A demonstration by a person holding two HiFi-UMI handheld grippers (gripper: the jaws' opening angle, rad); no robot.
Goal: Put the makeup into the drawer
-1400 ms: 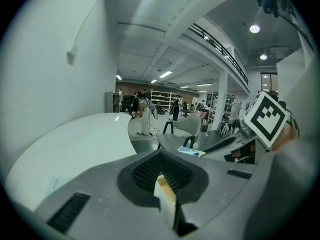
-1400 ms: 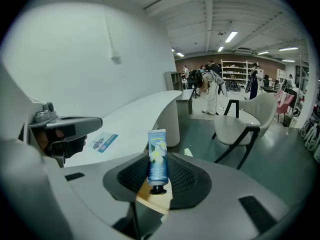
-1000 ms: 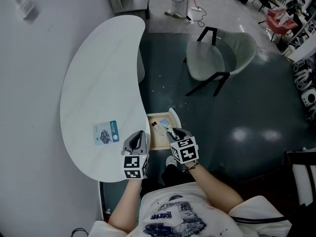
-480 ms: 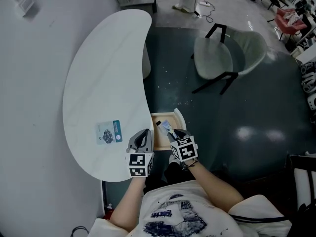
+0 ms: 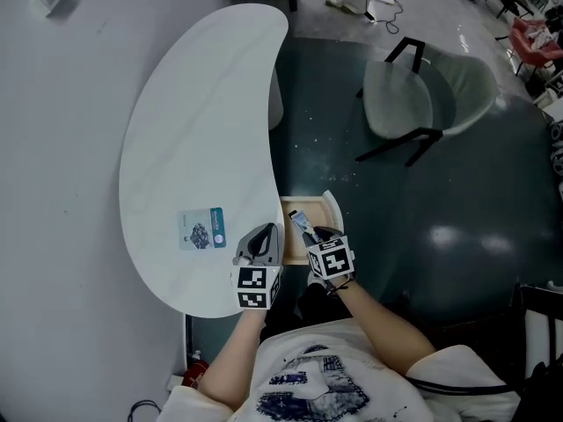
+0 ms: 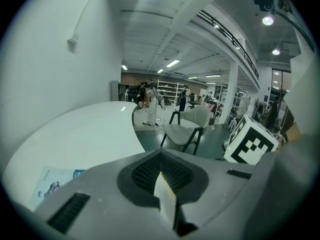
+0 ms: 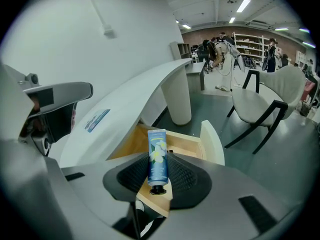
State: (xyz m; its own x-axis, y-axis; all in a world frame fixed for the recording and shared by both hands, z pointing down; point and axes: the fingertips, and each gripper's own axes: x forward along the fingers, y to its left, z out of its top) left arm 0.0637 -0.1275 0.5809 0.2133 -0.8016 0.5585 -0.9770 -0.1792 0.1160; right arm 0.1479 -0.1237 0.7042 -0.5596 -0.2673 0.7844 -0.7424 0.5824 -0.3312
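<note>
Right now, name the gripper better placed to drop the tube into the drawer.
Right. The right gripper holds the blue tube over the open drawer. The left gripper is shut, with no makeup, at the edge of the table.

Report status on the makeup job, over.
Right gripper shut on blue tube, over open drawer. Left gripper shut, by table edge. Packet on table. Nothing seen blocking drawer.

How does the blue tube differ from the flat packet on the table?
The tube is narrow and round-bodied; the packet is flat and rectangular. The tube is clamped in the right gripper over the open drawer; the packet lies loose on the table. Both carry blue print.
</note>
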